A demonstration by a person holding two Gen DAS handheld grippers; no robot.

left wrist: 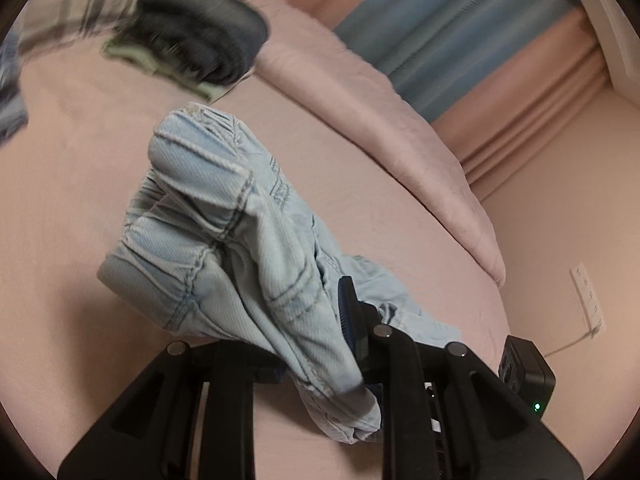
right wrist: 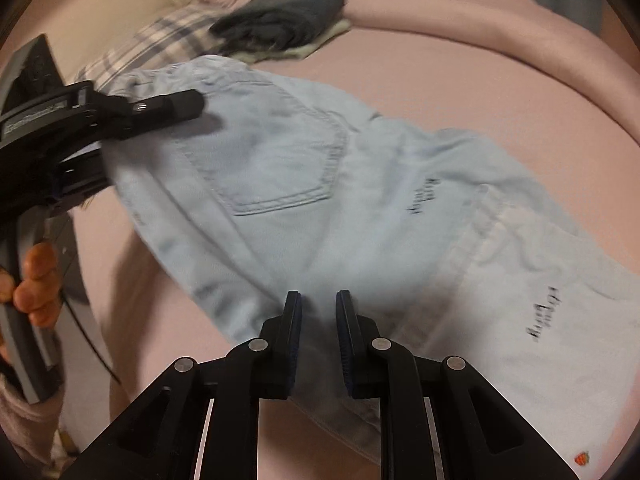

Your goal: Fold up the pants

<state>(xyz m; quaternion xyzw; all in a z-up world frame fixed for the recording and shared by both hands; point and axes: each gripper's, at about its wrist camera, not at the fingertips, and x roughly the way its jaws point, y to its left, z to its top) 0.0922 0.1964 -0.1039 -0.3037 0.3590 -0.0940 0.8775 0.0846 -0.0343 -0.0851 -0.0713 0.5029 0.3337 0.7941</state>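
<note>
The pants (right wrist: 304, 184), light blue denim, lie across the pink bed (right wrist: 460, 80), back pocket facing up, with one end raised off the sheet.

Left claw (left wrist: 320, 344): closed down on a bunched fold of the denim near the waistband edge; the fabric hangs from it and drapes to the bed. In the right wrist view this claw enters from the left, carried by the person's hand (right wrist: 32, 284).

Right claw (right wrist: 318, 336): the jaws stand narrowly apart with denim in the gap at the near edge of the pants. Whether the pads actually pinch the cloth cannot be told.

Procedure for the fold, as judged from this layout:
- Confirm the right claw has a firm hold before lifting further.
- Keep both claws at matching height so the carried edge stays straight.
- Keep the fabric taut between the claws to avoid creases.
- Steer clear of the dark folded garment (right wrist: 280, 20) and the plaid cloth (right wrist: 168, 40) lying near the far end.
</note>
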